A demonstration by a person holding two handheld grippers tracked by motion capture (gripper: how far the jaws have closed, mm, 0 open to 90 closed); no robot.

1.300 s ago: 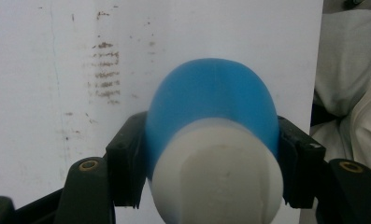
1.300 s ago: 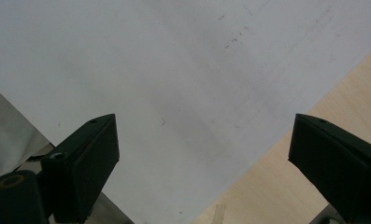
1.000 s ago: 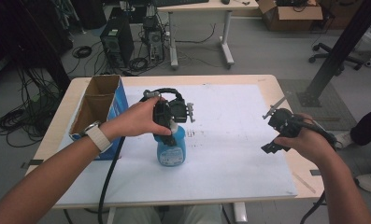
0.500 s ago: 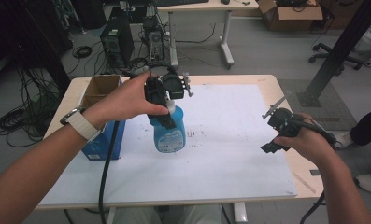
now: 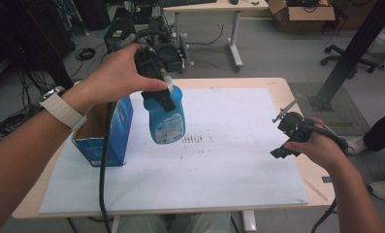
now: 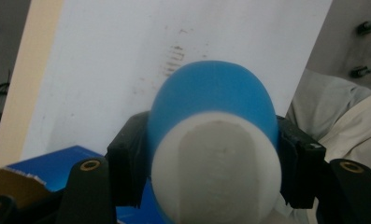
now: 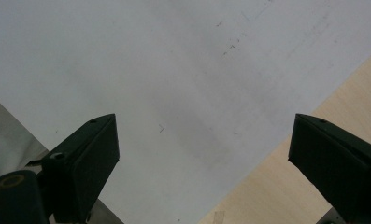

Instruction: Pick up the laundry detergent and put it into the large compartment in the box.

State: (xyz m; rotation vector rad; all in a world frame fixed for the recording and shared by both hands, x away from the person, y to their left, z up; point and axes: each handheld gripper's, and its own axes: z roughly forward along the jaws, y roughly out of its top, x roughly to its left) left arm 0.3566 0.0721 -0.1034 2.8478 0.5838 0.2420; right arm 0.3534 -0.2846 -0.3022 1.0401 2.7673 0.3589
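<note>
One blue bottle (image 5: 165,119) clamped in left hand-held gripper (image 5: 153,73); contents unclear.

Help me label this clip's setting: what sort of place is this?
Probably a lab or office workroom: desktop computer towers and loose cables on the floor, a rolling chair base, and a cardboard box behind the work table.

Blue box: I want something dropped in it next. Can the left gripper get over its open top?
Probably yes. The left gripper, shut on the spray bottle, hangs just beside the blue box, with nothing over its open top.
</note>
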